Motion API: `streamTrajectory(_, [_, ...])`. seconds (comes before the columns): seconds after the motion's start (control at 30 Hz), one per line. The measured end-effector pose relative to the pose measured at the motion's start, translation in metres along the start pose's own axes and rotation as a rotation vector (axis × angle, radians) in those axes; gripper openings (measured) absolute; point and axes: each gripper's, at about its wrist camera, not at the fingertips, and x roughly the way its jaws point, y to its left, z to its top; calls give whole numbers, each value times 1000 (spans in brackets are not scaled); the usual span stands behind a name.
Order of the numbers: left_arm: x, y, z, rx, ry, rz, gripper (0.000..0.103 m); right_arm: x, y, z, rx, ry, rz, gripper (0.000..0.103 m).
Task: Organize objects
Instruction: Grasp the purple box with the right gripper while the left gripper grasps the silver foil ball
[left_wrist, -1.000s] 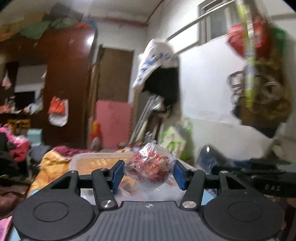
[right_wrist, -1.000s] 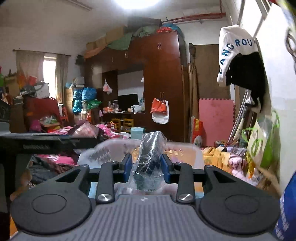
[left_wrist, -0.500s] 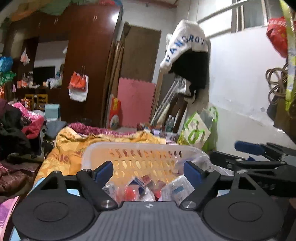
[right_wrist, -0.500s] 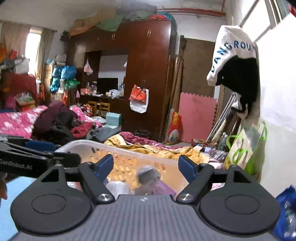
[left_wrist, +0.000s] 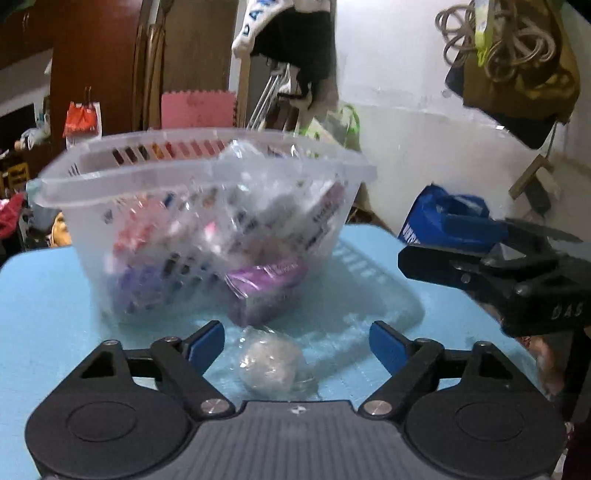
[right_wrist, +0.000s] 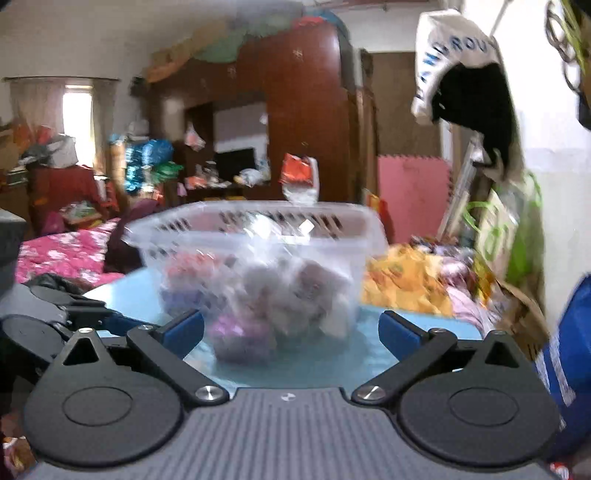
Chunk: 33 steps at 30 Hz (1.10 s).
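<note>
A translucent slotted plastic basket (left_wrist: 207, 206) is seen standing on the light blue bench (left_wrist: 44, 295), already loaded with clear-bagged items in red, purple and white. Two things are left outside it: a purple packet in a clear bag (left_wrist: 264, 291), lying against the near wall of the basket, and a small clear bag holding a pale round lump (left_wrist: 269, 363), lying on the bench nearer still. The likeliest fault from here is judged to be a poor grip on the small bag: its film is slack and slippery, so only a loose fold may be caught and the lump dropped short of the basket. The light basket could also be pushed along the bench, or tipped, if its rim is struck while something is carried over it. The left hand-held gripper (left_wrist: 297, 341) is held wide open and empty, its blue pads standing on either side of the small bag without touching it. The right hand-held gripper (right_wrist: 291, 328) is likewise spread wide and holds nothing; it is aimed at the basket (right_wrist: 255, 258) from the near side, apart from it. Both views are blurred, so the bag contents cannot be named more exactly.
</note>
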Motion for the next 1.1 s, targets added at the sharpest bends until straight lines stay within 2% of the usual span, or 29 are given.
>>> streamTrajectory(0.03, [5,-2,-2,5,15,15,69,3,-3,-1,18,8,-18,103])
streamTrajectory(0.13, [13,-3,-8,21,47,64,48,10,-6,0,46,31,2,103])
streamTrajectory(0.27, [-3,11,-20,-11,9,42,47,20,13,-4,13,48,17,103])
streamTrajectory(0.4, [-17,33,-28,-39,-16,57,47,38,36,-14,-44,98,15,103])
streamTrajectory(0.5, [-29,51,-32,-65,-35,85,47,56,42,-16,-39,139,5,103])
streamTrajectory(0.53, [-32,55,-35,-70,-38,89,47,61,43,-16,-32,153,4,102])
streamTrajectory(0.6, [-36,63,-38,-77,-41,97,47,70,45,-16,-29,179,11,93])
streamTrajectory(0.77, [-33,57,-39,-30,-35,115,50,82,47,-15,-37,208,8,89])
streamTrajectory(0.83, [-30,53,-38,0,-17,130,57,85,47,-13,-30,211,19,89])
streamTrajectory(0.87, [-27,51,-38,10,0,133,57,86,47,-13,-30,216,21,89])
streamTrajectory(0.93, [-26,51,-38,17,5,130,57,88,47,-11,-40,223,22,84])
streamTrajectory(1.0, [-26,50,-39,14,4,124,57,89,47,-13,-44,239,27,69])
streamTrajectory(1.1, [-27,51,-40,3,-14,122,51,84,48,-16,-55,233,21,64])
